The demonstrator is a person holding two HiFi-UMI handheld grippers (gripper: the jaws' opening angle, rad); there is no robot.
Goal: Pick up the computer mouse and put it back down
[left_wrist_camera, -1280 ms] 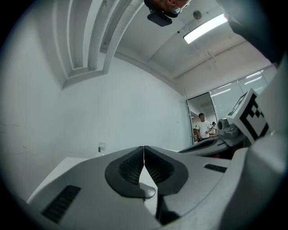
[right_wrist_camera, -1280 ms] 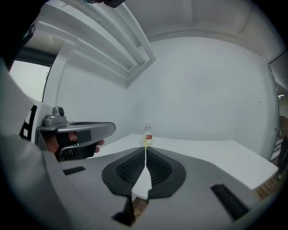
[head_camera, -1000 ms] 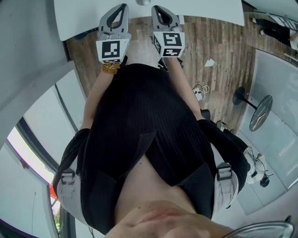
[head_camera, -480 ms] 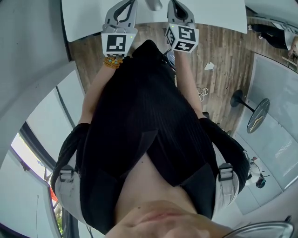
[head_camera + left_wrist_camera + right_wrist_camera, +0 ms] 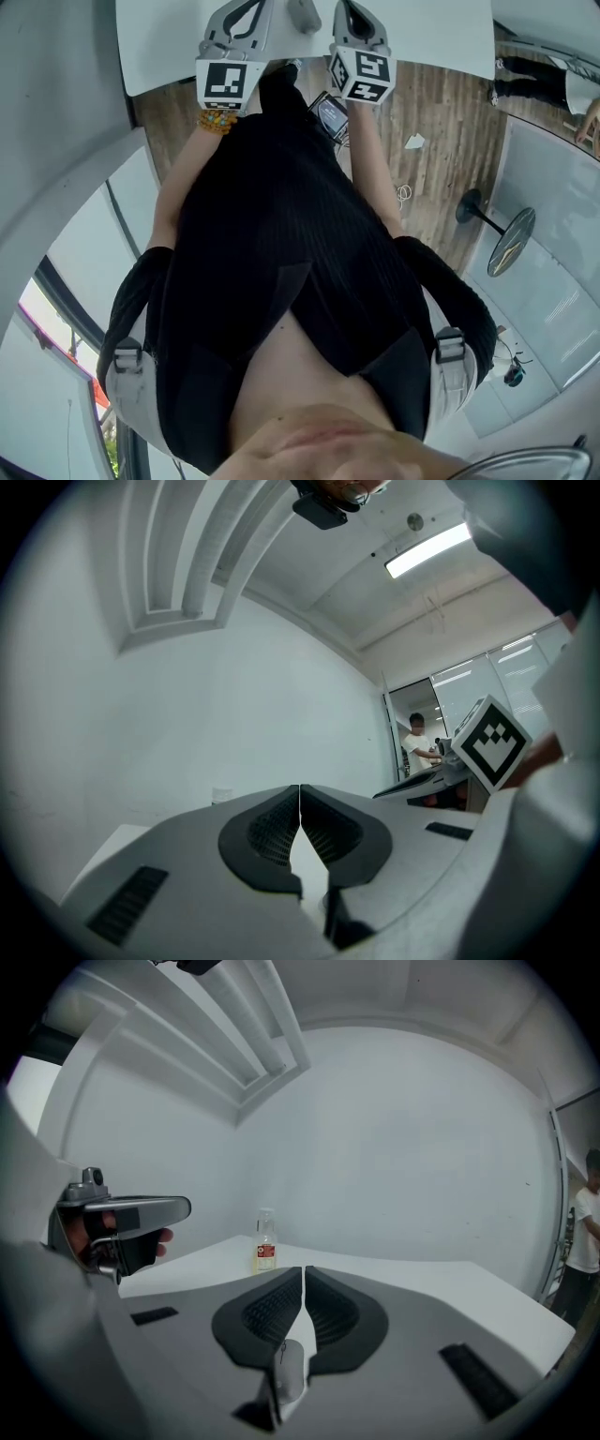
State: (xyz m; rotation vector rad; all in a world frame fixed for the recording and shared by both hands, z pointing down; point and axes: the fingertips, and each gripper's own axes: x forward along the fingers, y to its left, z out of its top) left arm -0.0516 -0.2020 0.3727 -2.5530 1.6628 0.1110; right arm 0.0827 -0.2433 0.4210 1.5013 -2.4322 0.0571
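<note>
The grey computer mouse (image 5: 302, 13) lies on the white table (image 5: 422, 33), between my two grippers in the head view. My left gripper (image 5: 249, 9) reaches over the table edge to the mouse's left, and its jaws (image 5: 299, 790) meet with nothing between them. To the mouse's right is my right gripper (image 5: 350, 11), its jaws (image 5: 304, 1271) also shut and empty. In the right gripper view the mouse (image 5: 289, 1374) shows on the table through the gap under the pads, apart from them. The gripper tips are cut off at the top of the head view.
A small clear bottle with a red label (image 5: 265, 1241) stands upright on the table farther back. A white wall rises behind the table. A person (image 5: 419, 747) stands in a doorway at the right. A dark device (image 5: 330, 112) sits on the wooden floor (image 5: 441, 141) below the table edge.
Both grippers have moved forward from the table's edge to over the tabletop, closing on the mouse, which now lies between them. Both stayed shut.
</note>
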